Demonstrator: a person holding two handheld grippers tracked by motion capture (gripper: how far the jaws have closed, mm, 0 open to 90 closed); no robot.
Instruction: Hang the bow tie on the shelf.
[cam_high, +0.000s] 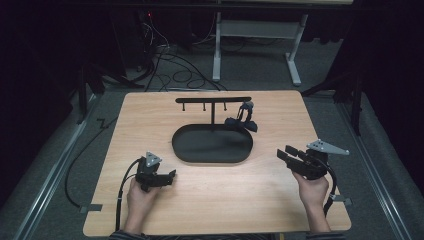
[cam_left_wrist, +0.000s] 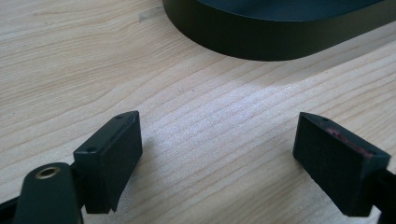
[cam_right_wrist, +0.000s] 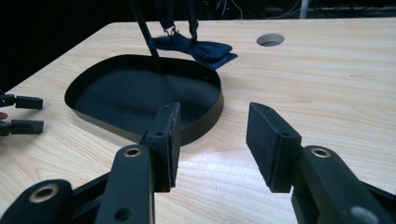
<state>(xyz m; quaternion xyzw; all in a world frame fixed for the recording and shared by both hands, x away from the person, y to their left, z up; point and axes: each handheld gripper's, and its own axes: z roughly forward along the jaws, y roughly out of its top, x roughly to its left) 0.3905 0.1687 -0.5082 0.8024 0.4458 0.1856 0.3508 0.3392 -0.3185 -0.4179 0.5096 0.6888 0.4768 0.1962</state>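
A black oval tray lies in the middle of the wooden table. From its back rises a black T-shaped stand with small hooks under the bar. A dark blue bow tie hangs by its strap from the bar's right end and rests at the tray's right rear rim. My left gripper lies low on the table, left of and in front of the tray, open, with bare wood between its jaws. My right gripper is held right of the tray, open and holding nothing, pointing at the tray and bow tie.
A round hole is cut in the tabletop behind the bow tie. The tray's dark wall stands just ahead of the left jaws. Cables and a white desk frame are on the floor beyond the table.
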